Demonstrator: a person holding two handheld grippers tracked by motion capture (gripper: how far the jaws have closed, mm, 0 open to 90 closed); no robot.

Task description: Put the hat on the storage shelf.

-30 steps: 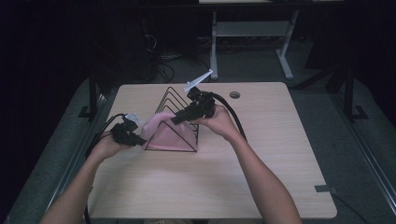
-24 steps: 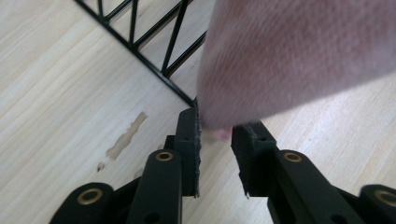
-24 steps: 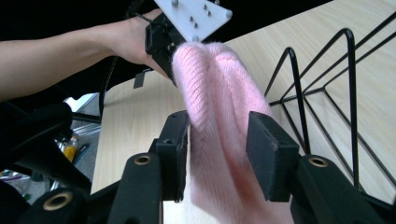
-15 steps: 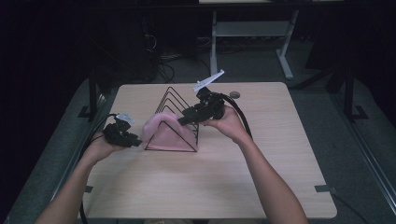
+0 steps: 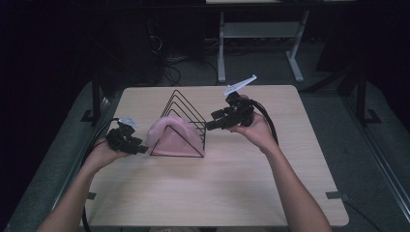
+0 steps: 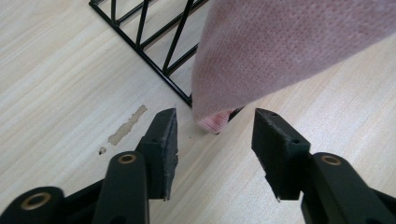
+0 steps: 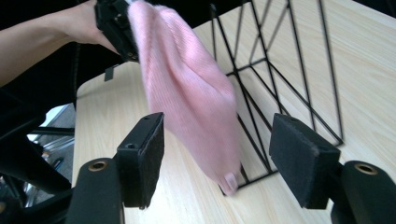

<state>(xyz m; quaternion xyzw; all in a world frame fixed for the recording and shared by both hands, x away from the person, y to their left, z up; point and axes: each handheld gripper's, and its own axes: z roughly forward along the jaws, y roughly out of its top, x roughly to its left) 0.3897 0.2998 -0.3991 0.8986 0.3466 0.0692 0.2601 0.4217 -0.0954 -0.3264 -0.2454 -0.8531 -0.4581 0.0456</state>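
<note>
High view: both tools (image 5: 145, 149) (image 5: 209, 125) opened, releasing pink hat (image 5: 171, 136).

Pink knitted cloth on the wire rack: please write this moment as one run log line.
pink cloth: draped over wire rack | left claw: open, just released | right claw: open, just released, clear of cloth

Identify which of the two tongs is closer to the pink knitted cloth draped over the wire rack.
The left tongs: they sit right at the pink cloth's lower edge, open. The right tongs hover past the wire rack's far side.
</note>
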